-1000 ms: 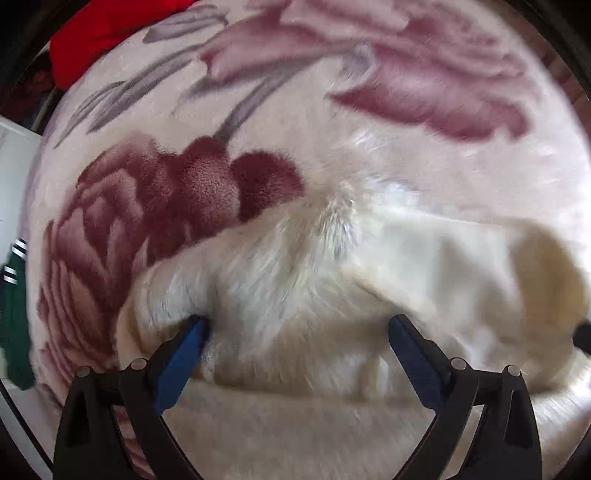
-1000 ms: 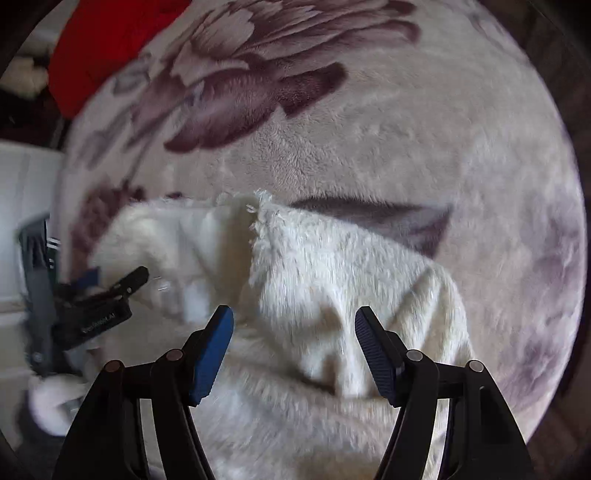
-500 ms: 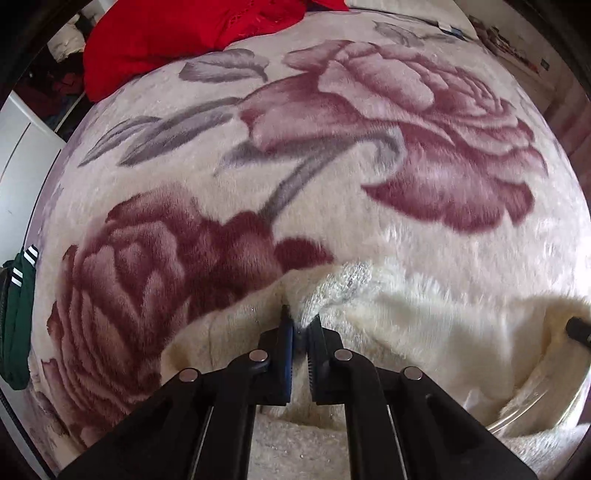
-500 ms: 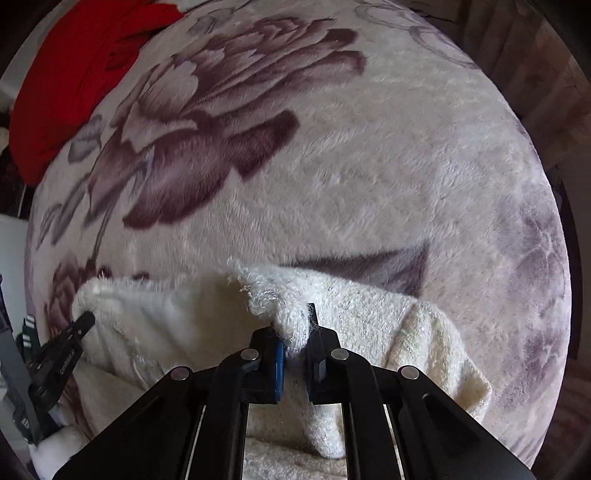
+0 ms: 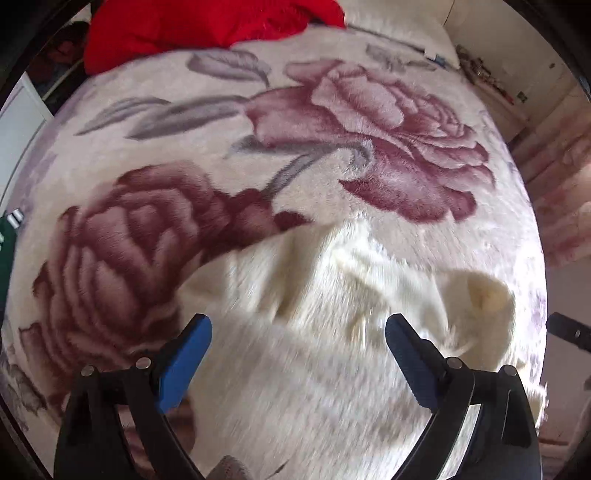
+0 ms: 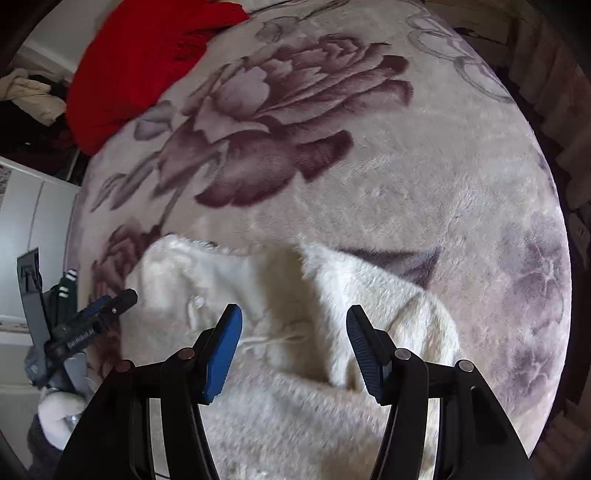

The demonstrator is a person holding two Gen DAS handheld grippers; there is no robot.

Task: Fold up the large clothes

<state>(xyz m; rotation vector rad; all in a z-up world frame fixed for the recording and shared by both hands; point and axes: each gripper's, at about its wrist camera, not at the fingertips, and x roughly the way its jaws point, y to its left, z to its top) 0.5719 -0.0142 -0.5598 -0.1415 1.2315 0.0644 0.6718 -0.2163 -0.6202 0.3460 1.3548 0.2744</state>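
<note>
The fluffy cream garment [image 5: 314, 332] [image 6: 295, 332] lies bunched on the bed directly under and ahead of both my grippers, its pile blurred in the left wrist view. A folded-over flap with a ragged furry edge rises just ahead of my right gripper [image 6: 293, 332], and a thin white drawstring [image 6: 273, 338] trails across the fabric between its fingers. That gripper is spread wide with nothing clamped; its blue pads [image 6: 221, 354] stand to either side of the fold, and whether they brush the fabric I cannot tell. My left gripper [image 5: 297, 354] is likewise released, jaws wide apart above the garment's broad furry surface, holding nothing. To the far right of my left gripper a rounded cuff-like opening [image 5: 484, 291] of the garment shows a yellower lining. In the right wrist view my left gripper [image 6: 92, 321] appears off to the left, at the garment's left edge. Beneath everything spreads the plush blanket [image 5: 332, 110] [image 6: 406, 184] printed with large maroon roses and grey leaves. Farther ahead and to the left, a red cloth [image 5: 192, 26] [image 6: 140, 62] lies at the blanket's far edge. A white cabinet [image 6: 33, 229] stands to the far left of my right gripper.
</note>
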